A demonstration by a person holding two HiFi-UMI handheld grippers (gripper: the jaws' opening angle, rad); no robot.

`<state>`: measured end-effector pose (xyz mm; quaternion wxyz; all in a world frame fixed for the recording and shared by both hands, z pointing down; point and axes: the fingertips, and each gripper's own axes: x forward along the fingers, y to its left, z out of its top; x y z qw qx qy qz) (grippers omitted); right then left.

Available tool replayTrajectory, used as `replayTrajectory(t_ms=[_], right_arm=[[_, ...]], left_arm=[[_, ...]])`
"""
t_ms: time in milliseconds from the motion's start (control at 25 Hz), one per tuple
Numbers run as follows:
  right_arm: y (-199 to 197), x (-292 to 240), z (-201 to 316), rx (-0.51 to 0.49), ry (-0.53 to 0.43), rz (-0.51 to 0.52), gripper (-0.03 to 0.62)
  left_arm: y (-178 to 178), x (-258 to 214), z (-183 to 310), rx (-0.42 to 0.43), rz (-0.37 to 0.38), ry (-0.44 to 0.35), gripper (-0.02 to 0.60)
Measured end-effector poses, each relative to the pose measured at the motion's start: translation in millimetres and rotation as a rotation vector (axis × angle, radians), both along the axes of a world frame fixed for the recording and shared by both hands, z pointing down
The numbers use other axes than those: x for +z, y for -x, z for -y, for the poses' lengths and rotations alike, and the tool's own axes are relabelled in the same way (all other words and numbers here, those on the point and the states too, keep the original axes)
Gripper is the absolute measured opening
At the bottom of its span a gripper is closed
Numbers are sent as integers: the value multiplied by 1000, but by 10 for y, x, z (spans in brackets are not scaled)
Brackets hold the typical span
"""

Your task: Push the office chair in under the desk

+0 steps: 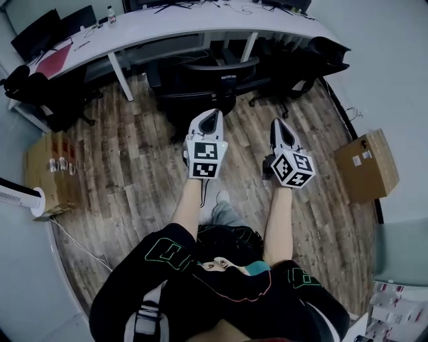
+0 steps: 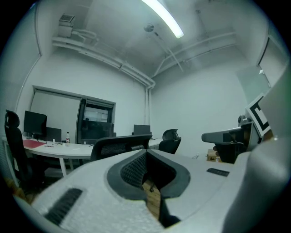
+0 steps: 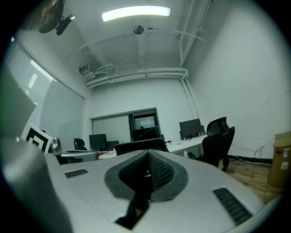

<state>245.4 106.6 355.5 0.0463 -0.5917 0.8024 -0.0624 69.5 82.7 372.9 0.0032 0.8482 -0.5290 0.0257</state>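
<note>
A black office chair (image 1: 208, 81) stands with its back towards me, in front of the curved white desk (image 1: 167, 28). Both grippers point level at it, side by side. My left gripper (image 1: 212, 115) is shut and empty, its tip a little short of the chair's back. To its right, my right gripper (image 1: 280, 124) is also shut and empty, aimed past the chair's right side. In the left gripper view the mesh backrest (image 2: 119, 146) rises just beyond the shut left gripper (image 2: 146, 153). The right gripper view shows the backrest top (image 3: 139, 145) behind the shut right gripper (image 3: 148, 155).
Other black chairs stand at the left (image 1: 39, 95) and at the right (image 1: 319, 56) of the desk. A cardboard box (image 1: 49, 172) sits on the wood floor at the left, another box (image 1: 367, 165) at the right. Monitors (image 1: 52, 28) and a bottle (image 1: 111, 14) are on the desk.
</note>
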Motion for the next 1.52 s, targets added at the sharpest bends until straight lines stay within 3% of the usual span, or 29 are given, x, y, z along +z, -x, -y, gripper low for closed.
replayTrajectory(t_ms=[280, 480, 720, 960, 1080, 1360, 1520], right_arm=[[-198, 139, 822, -82, 39, 11, 5], [-187, 163, 1388, -164, 47, 20, 5], [15, 192, 1883, -273, 42, 24, 5], [270, 370, 2026, -359, 69, 25, 5], [325, 463, 2059, -387, 85, -20, 5], [493, 405, 2132, -528, 67, -102, 5], [639, 520, 2142, -611, 77, -272, 6]], left_arm=[[-263, 75, 707, -37, 57, 32, 8], [-332, 22, 1092, -74, 91, 9, 8], [-127, 112, 1331, -173, 98, 13, 8], [144, 302, 1331, -253, 97, 57, 8], [218, 449, 1320, -266, 119, 96, 8], [253, 841, 1309, -249, 257, 195, 8], [197, 919, 1318, -193, 351, 216, 9]])
